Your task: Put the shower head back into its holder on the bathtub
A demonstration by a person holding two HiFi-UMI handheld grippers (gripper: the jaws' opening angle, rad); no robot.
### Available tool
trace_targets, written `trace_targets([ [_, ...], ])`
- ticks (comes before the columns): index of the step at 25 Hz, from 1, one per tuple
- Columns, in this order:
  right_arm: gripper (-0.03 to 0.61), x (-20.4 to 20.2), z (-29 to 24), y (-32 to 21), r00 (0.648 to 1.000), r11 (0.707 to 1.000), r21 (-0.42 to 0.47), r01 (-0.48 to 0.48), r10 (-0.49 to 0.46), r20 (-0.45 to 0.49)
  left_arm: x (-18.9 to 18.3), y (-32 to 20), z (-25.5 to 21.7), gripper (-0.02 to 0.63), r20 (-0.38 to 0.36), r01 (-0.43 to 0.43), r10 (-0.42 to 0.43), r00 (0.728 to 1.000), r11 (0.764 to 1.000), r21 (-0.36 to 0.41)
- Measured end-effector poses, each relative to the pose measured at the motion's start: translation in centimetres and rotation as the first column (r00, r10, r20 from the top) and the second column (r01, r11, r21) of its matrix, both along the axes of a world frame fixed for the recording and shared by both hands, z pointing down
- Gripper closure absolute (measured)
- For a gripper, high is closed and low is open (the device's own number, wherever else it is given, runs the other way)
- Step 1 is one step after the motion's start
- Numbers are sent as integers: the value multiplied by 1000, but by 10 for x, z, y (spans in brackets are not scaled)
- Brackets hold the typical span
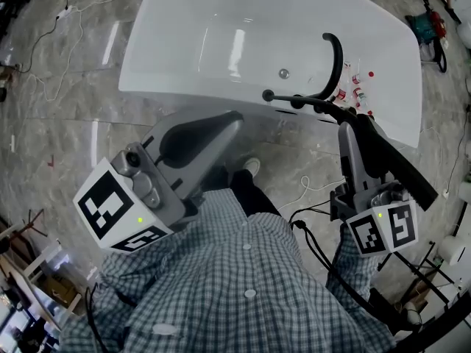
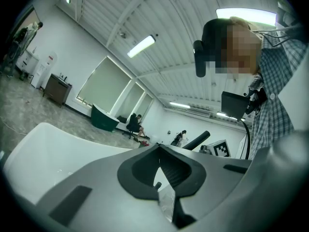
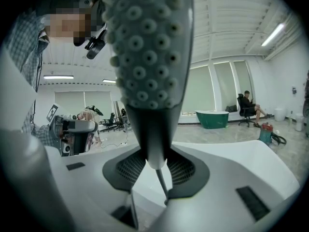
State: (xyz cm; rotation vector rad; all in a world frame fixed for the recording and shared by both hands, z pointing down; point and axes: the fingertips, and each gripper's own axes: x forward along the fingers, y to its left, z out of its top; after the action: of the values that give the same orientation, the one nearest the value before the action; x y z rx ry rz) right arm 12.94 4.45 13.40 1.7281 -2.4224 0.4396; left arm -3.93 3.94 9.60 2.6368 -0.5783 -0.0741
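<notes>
The white bathtub (image 1: 221, 35) lies ahead of me, with a black arched spout (image 1: 335, 54) and low black fittings (image 1: 294, 100) on its near rim. My right gripper (image 1: 346, 128) is shut on the black shower head (image 1: 397, 169), which slants back over the gripper towards me. In the right gripper view the shower head (image 3: 145, 57) rises in front of the lens, nozzle face showing, its neck pinched between the pads. Its black hose (image 1: 316, 252) hangs by my right side. My left gripper (image 1: 234, 118) is shut and holds nothing, short of the tub's near rim.
Small red-capped bottles (image 1: 355, 87) stand on the tub rim beside the spout. Cables (image 1: 313, 190) trail over the marble floor near my feet. A green tub (image 3: 212, 118) and seated people are far across the hall. Tripod legs (image 1: 412, 271) stand at my right.
</notes>
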Motion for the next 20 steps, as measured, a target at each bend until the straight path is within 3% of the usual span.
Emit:
trace_targets([
  [20, 443, -1, 58, -17, 999, 995, -97, -10, 13, 29, 3, -12, 42, 604, 28, 1, 1, 1000, 997, -77],
])
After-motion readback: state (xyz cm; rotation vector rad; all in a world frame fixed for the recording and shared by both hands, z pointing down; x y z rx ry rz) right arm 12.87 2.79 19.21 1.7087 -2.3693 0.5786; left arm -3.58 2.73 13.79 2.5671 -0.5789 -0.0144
